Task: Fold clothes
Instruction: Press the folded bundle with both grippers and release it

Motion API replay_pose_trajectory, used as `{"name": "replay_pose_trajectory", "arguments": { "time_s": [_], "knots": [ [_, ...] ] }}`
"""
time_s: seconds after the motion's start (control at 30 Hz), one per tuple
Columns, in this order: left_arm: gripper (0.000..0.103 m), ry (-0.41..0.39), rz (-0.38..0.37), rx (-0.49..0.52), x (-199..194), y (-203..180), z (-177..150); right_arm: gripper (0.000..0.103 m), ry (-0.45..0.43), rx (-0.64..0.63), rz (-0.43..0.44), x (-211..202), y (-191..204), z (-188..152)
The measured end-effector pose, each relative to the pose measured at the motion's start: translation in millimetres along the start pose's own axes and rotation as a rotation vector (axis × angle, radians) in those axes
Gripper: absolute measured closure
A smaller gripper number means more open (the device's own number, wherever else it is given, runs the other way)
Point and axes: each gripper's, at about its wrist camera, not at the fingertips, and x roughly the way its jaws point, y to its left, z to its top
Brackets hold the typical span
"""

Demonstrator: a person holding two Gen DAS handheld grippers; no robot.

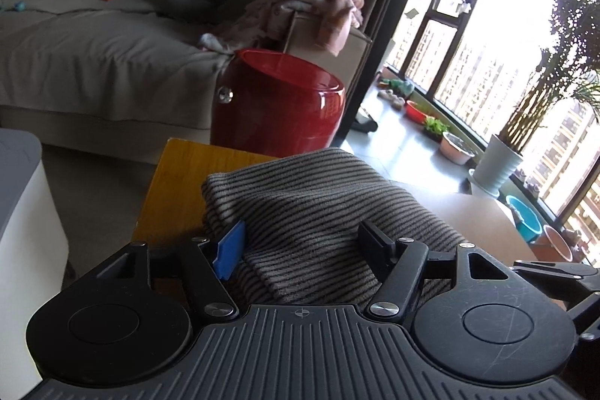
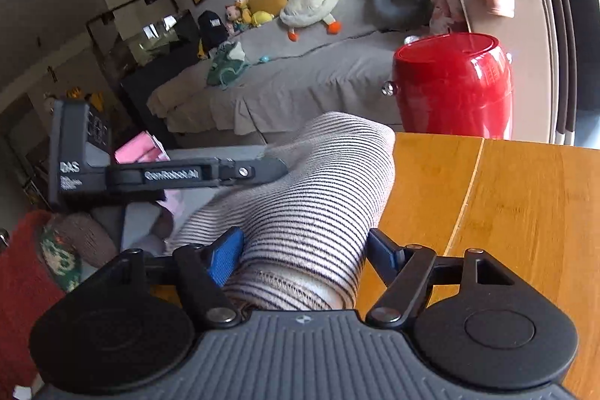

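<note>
A striped knit garment (image 1: 318, 212) in grey and dark stripes lies bunched on the wooden table (image 1: 183, 171). My left gripper (image 1: 303, 242) has its jaws wide apart, with the garment's fold lying between and over them. In the right wrist view the same garment (image 2: 318, 197) is rolled up between the jaws of my right gripper (image 2: 303, 250), which are also wide apart; its hem sits against the gripper base. The left gripper's body (image 2: 168, 173) shows at the left of the right wrist view, touching the garment's far side.
A red barrel-shaped bin (image 1: 277, 104) stands beyond the table's far edge, by a grey sofa (image 1: 86, 62) with plush toys. A white cabinet (image 1: 22, 212) is at left. Potted plants (image 1: 498, 167) line the window. Other clothes (image 2: 48, 250) lie at lower left.
</note>
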Motion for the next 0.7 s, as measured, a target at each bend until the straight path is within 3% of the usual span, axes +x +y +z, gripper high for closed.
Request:
{"name": "replay_pose_trajectory", "arguments": {
  "time_s": [0.17, 0.5, 0.7],
  "knots": [
    [0.028, -0.017, 0.014, 0.056, 1.2, -10.0, -4.4, 0.026, 0.004, 0.055, 0.006, 2.7, -11.8, -10.2],
    [0.027, -0.018, 0.015, 0.046, -5.6, -9.1, -6.3, 0.022, -0.041, -0.081, -0.098, -1.6, 9.2, -6.4],
    [0.028, -0.083, 0.003, -0.076, -44.5, -7.4, -19.5, 0.022, -0.036, -0.108, -0.108, 5.5, 11.8, -1.7]
  ]
}}
